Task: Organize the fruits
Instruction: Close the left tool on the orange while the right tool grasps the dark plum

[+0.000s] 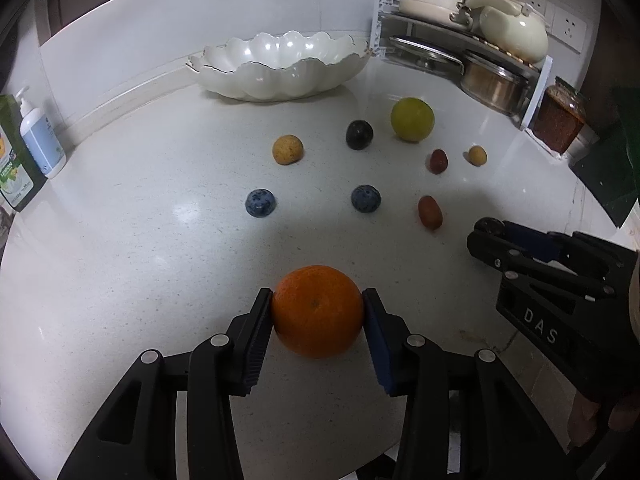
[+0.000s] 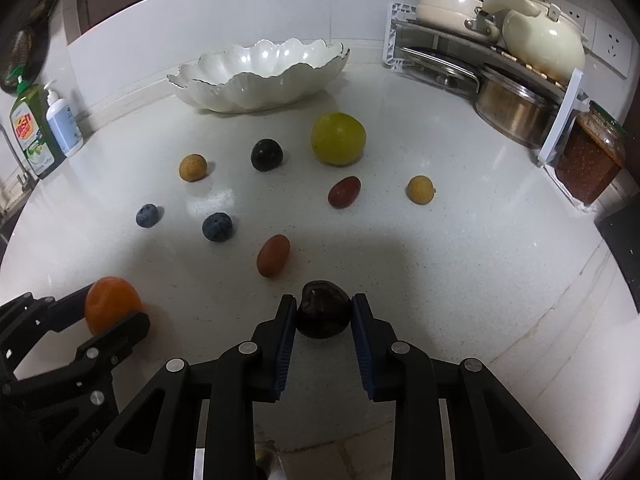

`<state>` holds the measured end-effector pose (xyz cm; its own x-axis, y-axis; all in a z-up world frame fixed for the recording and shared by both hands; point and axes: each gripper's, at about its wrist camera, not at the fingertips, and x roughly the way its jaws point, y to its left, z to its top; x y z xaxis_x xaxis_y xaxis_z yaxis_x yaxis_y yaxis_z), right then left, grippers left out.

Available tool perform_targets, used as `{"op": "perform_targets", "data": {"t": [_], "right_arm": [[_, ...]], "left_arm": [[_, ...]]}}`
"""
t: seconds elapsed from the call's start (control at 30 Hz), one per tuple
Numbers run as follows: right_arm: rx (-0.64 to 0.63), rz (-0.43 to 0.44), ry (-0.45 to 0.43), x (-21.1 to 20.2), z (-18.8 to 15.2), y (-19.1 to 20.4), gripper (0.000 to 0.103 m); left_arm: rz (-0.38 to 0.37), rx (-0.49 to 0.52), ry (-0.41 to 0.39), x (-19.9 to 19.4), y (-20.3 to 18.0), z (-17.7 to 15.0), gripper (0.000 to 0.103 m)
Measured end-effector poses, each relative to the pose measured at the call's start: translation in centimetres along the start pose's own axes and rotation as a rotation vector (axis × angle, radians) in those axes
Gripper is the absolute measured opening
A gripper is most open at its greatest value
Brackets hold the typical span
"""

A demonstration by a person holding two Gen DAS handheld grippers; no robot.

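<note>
At the bottom centre of the left wrist view, the left gripper [image 1: 318, 310] is clamped on an orange [image 1: 318, 311], both pads pressing its sides, on the white countertop [image 1: 120, 280]. At the bottom centre of the right wrist view, the right gripper [image 2: 323, 314] pinches a dark cherry [image 2: 323, 314] resting on the counter. A scalloped white bowl [image 1: 280, 66] sits at upper centre, with small fruits scattered between.

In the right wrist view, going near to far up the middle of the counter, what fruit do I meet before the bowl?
Dark fruit between the right gripper's pads → reddish-brown oval fruit → dark red grape → green fruit → white scalloped bowl.
</note>
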<state>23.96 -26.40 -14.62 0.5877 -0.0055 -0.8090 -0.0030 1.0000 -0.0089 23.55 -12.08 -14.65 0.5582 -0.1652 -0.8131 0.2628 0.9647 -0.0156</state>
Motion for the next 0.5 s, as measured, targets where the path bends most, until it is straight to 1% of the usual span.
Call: {"op": "perform_targets", "data": {"t": [0.2, 0.5], "right_arm": [[-0.005, 0.011, -0.008, -0.8, 0.2, 0.5, 0.029], [-0.021, 0.025, -0.058, -2.7, 1.1, 2.0, 0.029]], "left_arm": [[0.006, -0.013, -0.027, -0.9, 0.5, 0.4, 0.044], [0.015, -0.036, -0.086, -2.7, 2.1, 1.6, 0.044]]}}
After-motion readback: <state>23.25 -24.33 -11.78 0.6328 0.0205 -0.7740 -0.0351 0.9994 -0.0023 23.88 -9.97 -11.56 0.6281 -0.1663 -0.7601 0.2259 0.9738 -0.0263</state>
